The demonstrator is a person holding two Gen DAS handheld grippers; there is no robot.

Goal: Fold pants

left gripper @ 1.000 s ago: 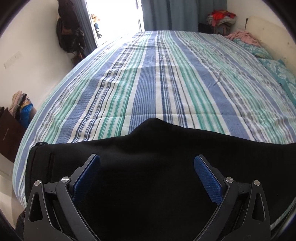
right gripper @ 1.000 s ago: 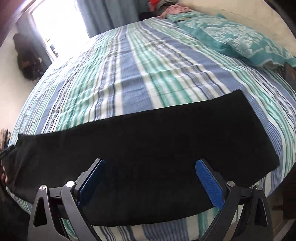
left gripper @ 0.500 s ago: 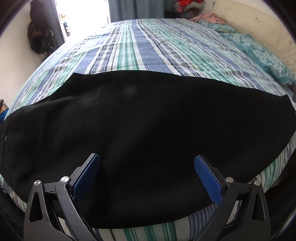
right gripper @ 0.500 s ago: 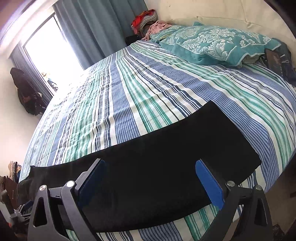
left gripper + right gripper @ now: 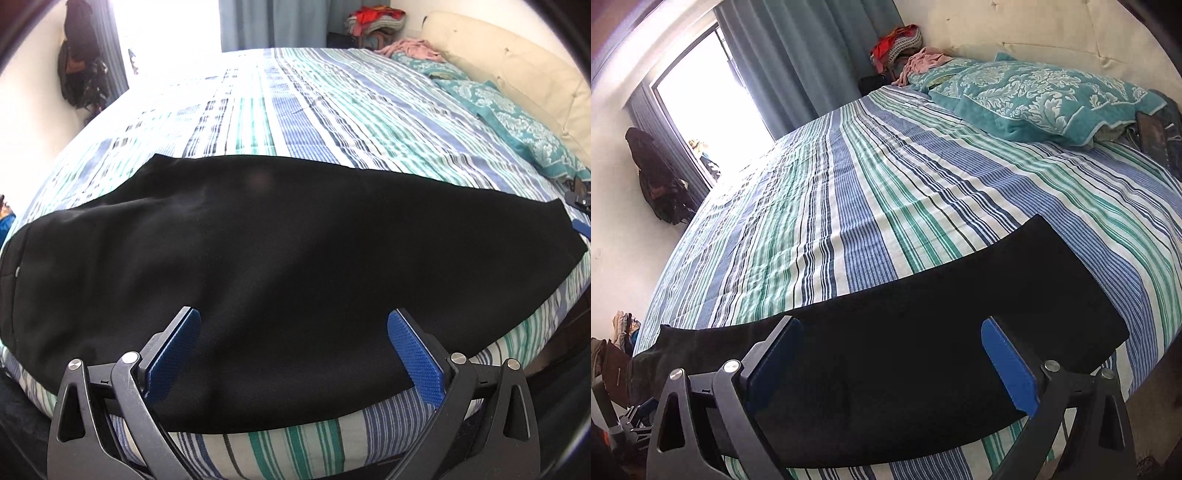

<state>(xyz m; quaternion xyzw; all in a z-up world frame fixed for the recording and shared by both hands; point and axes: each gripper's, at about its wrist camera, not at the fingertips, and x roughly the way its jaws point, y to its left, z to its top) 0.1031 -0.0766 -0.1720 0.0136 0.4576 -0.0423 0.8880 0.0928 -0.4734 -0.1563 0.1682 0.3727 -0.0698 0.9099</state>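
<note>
Black pants [image 5: 288,266] are lying flat along the striped bed's [image 5: 332,122] near edge, waistband left, hems right. Left gripper [image 5: 293,354] and right gripper [image 5: 892,360] are hovering over them, both spread wide, gripping nothing.

The black pants [image 5: 280,258] lie flat along the near edge of the striped bed [image 5: 332,122], stretched lengthwise from its left side to its right; the waist end sits left, the leg end [image 5: 1071,295] right; smooth, with faint creases.
</note>
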